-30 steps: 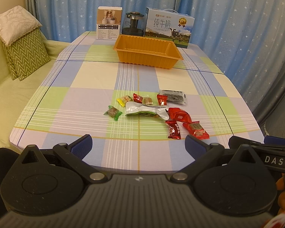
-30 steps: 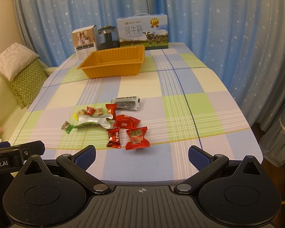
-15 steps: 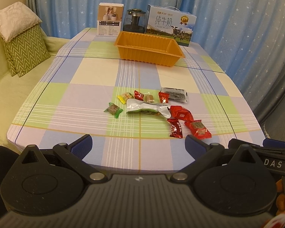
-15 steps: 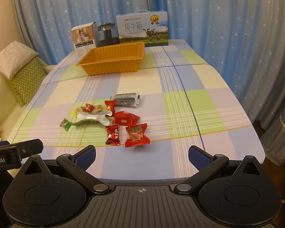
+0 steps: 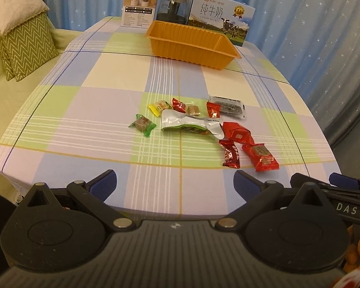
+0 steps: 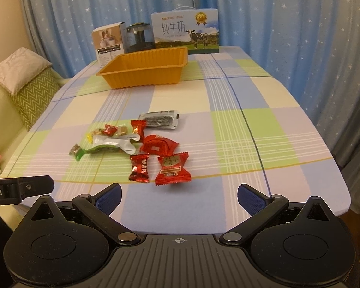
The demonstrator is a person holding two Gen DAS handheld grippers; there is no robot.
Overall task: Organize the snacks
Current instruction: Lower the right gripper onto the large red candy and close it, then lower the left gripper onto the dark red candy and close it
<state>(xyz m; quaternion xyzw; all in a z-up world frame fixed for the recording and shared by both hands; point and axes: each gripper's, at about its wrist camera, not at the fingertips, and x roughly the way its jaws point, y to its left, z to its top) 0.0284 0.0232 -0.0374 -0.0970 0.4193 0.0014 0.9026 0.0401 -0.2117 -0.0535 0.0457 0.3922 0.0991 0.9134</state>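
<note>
Starry blue curtains (image 6: 288, 24) backed our checked table (image 5: 103, 110). We counted nine snacks mid-table: five red packets, one silver-green pouch (image 5: 190, 126) lying lengthwise left to right, one dark bar (image 6: 161, 119), one green candy (image 5: 142, 124), one yellow candy (image 5: 159, 106). One orange tray (image 6: 144, 68) sat beyond. Our left gripper (image 5: 175, 183) and right gripper (image 6: 179, 198) gaped, holding nothing.

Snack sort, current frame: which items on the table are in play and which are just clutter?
In play:
- orange tray, nothing visible inside
- loose wrapped snacks, clustered mid-table
- green-and-silver pouch
- dark seaweed-style pack
- left tongs and right tongs, both open, holding nothing

Just lying about:
- milk carton box
- white product box
- glass kettle
- cushions
</note>
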